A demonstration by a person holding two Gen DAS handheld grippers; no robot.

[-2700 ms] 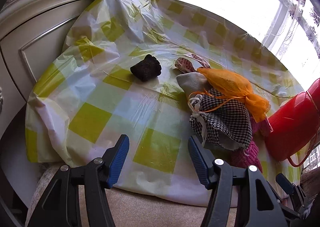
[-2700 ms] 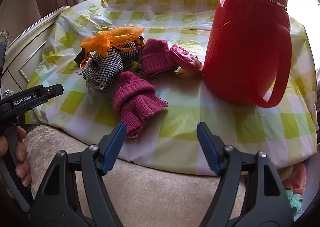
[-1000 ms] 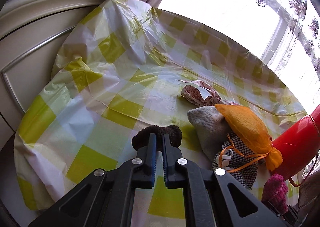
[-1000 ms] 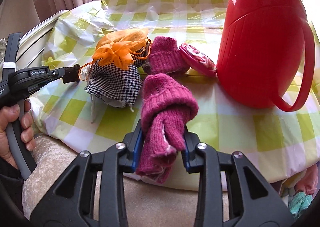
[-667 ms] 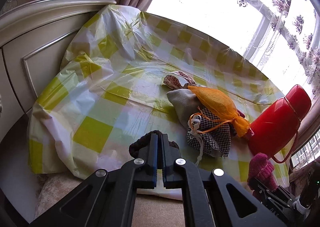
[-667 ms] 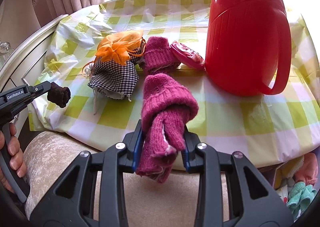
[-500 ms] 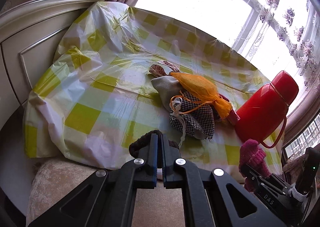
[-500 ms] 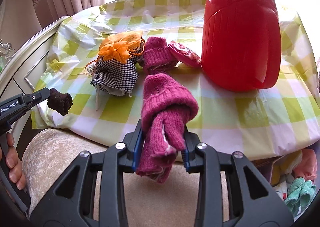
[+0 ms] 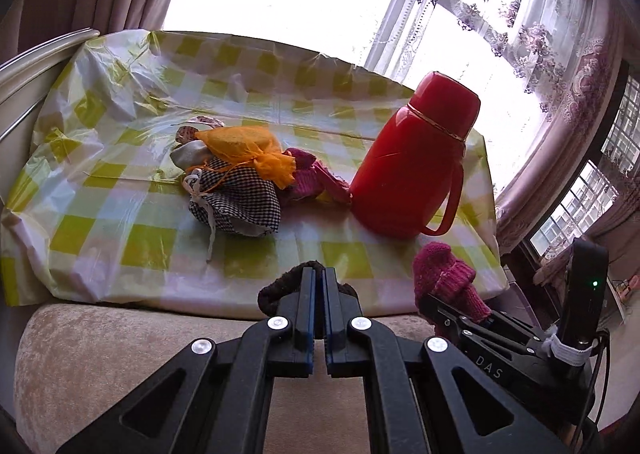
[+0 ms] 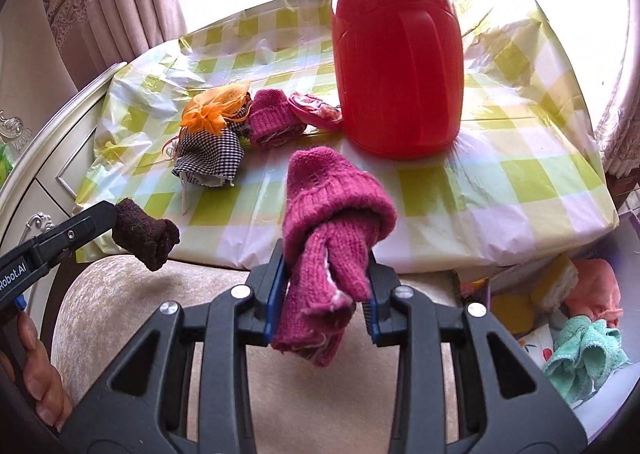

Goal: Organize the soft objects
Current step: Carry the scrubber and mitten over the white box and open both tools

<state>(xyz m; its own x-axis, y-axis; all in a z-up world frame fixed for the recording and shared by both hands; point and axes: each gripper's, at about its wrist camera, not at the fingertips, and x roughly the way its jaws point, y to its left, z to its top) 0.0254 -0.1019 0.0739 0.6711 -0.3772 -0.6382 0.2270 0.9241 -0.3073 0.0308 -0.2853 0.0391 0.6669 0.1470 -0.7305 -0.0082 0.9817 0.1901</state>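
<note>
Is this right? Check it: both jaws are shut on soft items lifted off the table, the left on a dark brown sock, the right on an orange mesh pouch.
One detail is wrong. The right gripper is shut on a magenta knit glove, as the right wrist view shows. The orange mesh pouch lies on the table. The left gripper does hold the dark brown sock, lifted off.

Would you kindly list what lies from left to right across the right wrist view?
Brown sock → checked pouch → held pink knit → red flask → green cloth.
</note>
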